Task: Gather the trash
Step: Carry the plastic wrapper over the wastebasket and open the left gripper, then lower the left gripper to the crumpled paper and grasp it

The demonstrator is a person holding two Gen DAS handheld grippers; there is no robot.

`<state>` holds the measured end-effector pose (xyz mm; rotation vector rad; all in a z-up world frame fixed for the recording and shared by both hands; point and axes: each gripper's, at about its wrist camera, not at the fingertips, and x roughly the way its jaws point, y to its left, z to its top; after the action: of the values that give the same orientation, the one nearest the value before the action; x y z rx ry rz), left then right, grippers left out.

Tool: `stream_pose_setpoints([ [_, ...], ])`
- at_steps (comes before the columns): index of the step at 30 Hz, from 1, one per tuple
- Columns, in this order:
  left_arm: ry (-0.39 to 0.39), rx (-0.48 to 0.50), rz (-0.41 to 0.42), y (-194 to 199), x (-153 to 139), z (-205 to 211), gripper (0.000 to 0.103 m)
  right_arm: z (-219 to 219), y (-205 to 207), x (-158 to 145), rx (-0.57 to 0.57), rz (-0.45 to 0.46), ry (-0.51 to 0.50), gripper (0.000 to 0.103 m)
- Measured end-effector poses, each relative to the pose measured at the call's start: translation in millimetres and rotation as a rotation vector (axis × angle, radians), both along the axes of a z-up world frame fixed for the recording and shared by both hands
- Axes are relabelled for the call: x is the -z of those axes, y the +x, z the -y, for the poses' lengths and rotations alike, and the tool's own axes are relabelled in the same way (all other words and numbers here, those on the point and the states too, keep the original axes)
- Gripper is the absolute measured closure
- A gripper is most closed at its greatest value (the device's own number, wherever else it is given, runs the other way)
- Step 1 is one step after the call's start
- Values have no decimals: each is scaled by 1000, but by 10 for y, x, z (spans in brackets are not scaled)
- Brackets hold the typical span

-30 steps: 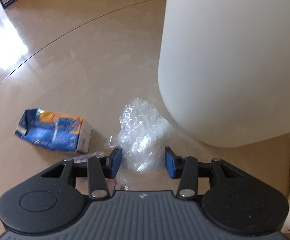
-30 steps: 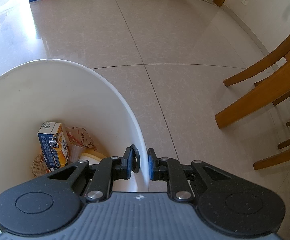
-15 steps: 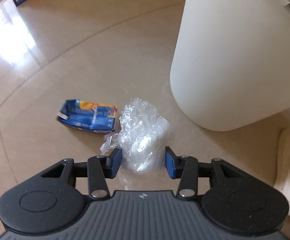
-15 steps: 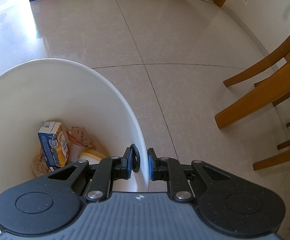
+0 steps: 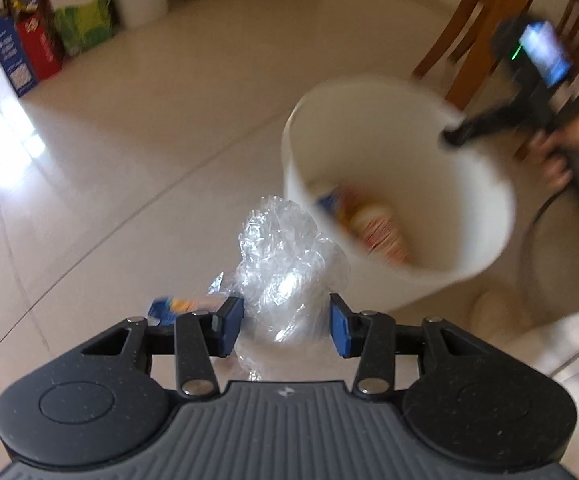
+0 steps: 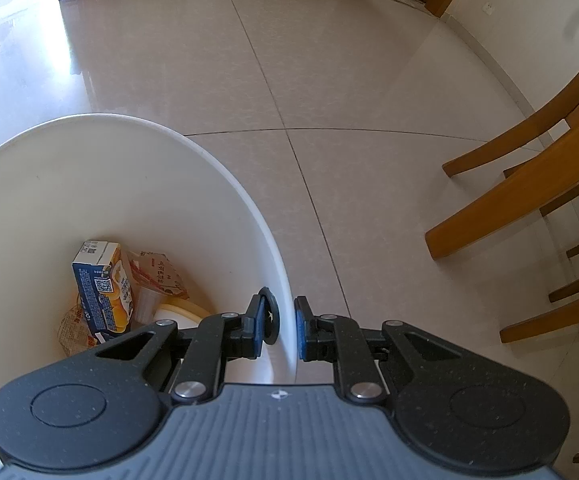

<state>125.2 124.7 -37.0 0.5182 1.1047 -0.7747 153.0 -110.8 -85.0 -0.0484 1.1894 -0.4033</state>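
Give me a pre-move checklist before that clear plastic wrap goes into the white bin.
1. Clear plastic wrap clamped in left claw: ok.
2. Right claw pinching the white bin wall: ok.
3. Bin mouth open, room above the trash inside: ok.
4. Wrap directly over the opening: not ok, it is beside the rim.
5. Blue carton left on the floor: not ok, uncollected.

**Left gripper lifts the plastic above the bin's rim**

The left gripper (image 5: 286,327) now hangs higher, carrying the crumpled clear plastic (image 5: 285,268) up off the floor. Its view, once facing the white bin's (image 5: 485,196) outer wall, looks down into the opening. The blue carton (image 5: 168,307) lies farther below, mostly hidden behind a finger. The right gripper (image 5: 451,136), blurred, apparently at the rim, has come into view.
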Motion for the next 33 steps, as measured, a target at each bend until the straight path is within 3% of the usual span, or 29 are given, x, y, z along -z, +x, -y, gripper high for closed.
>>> stream_pose_setpoints([
  [4,-108,40,24,-32,-278,286,59,-1,-3,1,-2,0,-1,84],
  [8,-192,67,10,-25,-284,671,54,5,-1,-2,-1,1,1,85],
  [9,-198,75,10,-26,-248,753,47,7,0,-3,0,1,2,84],
  [10,-196,83,13,-29,-213,799,27,8,0,-3,2,1,3,84],
  [11,-197,87,29,-49,-201,840,16,8,0,-3,3,1,4,84],
  [12,-195,85,50,-71,-188,860,13,13,0,-5,3,1,5,84],
  [20,-146,23,81,22,-127,677,13,34,-6,-20,1,5,9,84],
  [26,-102,-83,134,134,-22,317,10,40,-13,-18,3,6,14,84],
  [33,-20,-240,170,175,418,-199,10,38,-12,-17,1,4,11,85],
])
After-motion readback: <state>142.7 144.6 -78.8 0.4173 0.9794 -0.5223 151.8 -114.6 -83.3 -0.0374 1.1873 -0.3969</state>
